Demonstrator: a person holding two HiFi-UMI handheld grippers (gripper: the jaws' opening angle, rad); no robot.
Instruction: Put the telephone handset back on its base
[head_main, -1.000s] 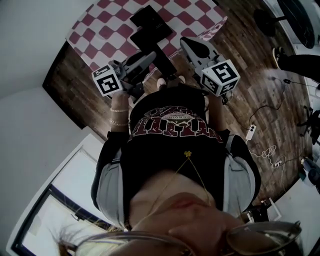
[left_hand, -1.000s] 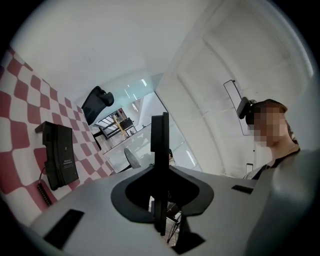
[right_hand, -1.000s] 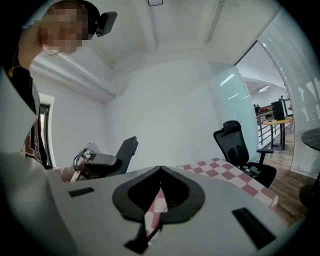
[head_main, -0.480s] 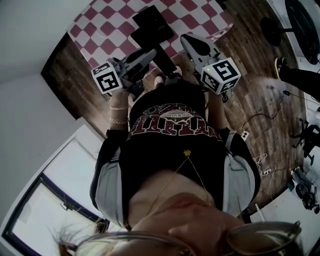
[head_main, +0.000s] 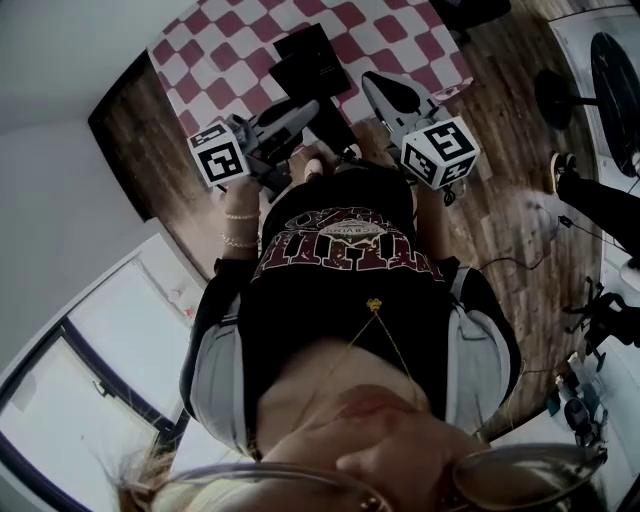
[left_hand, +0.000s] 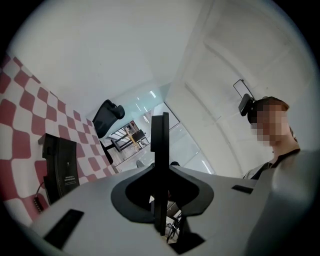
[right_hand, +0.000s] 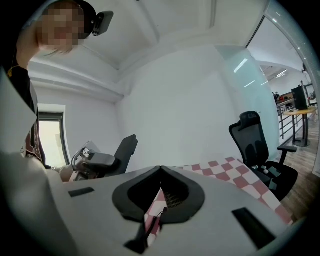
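Note:
The black telephone base sits on the red-and-white checkered table; it also shows at the left of the left gripper view, base. My left gripper hovers just short of the base, shut on the black handset. The handset stands edge-on between the jaws. My right gripper hangs to the right of the handset, jaws together and holding nothing. In the right gripper view the tips of that gripper meet, and the handset shows at the left.
A black office chair stands beyond the table's far side, also seen as chair. Wooden floor with loose cables lies to the right. A white wall runs along the left.
Both grippers have drifted a little over the table edge near the base. The handset stays in the left jaws. The head view has swung, showing more of the wall on the left.

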